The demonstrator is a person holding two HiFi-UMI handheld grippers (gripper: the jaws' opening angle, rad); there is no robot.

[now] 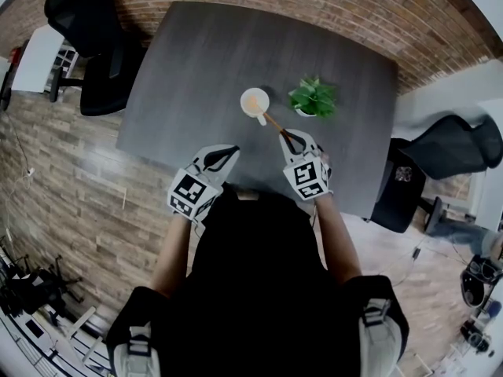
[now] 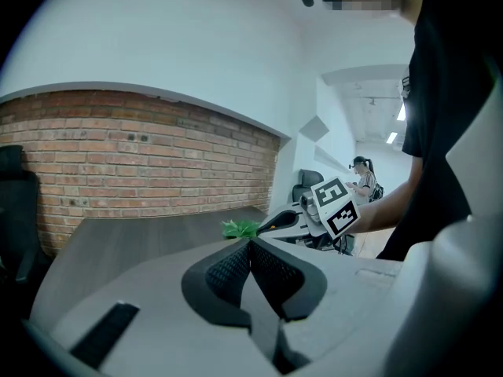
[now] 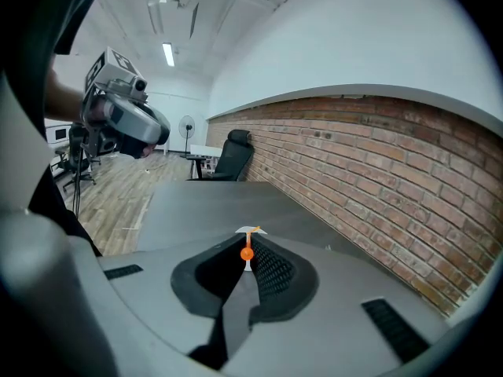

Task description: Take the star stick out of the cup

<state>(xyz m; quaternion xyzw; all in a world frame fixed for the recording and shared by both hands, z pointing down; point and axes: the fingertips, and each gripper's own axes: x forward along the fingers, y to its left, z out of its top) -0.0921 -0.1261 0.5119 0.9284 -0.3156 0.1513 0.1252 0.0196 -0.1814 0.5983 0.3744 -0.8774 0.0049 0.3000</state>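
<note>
A white cup (image 1: pixel 255 101) stands on the dark table (image 1: pixel 196 61), with a thin orange star stick (image 1: pixel 273 122) leaning out of it toward me. My right gripper (image 1: pixel 289 138) is shut on the stick's near end. In the right gripper view, the stick (image 3: pixel 247 252) shows as an orange bead pinched between the closed jaws, with the cup (image 3: pixel 249 232) just beyond. My left gripper (image 1: pixel 231 151) hovers left of the cup, shut and empty; its view shows the closed gripper (image 2: pixel 251 243) with nothing in it.
A small green potted plant (image 1: pixel 313 98) sits right of the cup and also shows in the left gripper view as the plant (image 2: pixel 240 228). Black office chairs stand at the table's far left (image 1: pixel 94 45) and right (image 1: pixel 456 144). A brick wall (image 3: pixel 377 171) runs behind the table.
</note>
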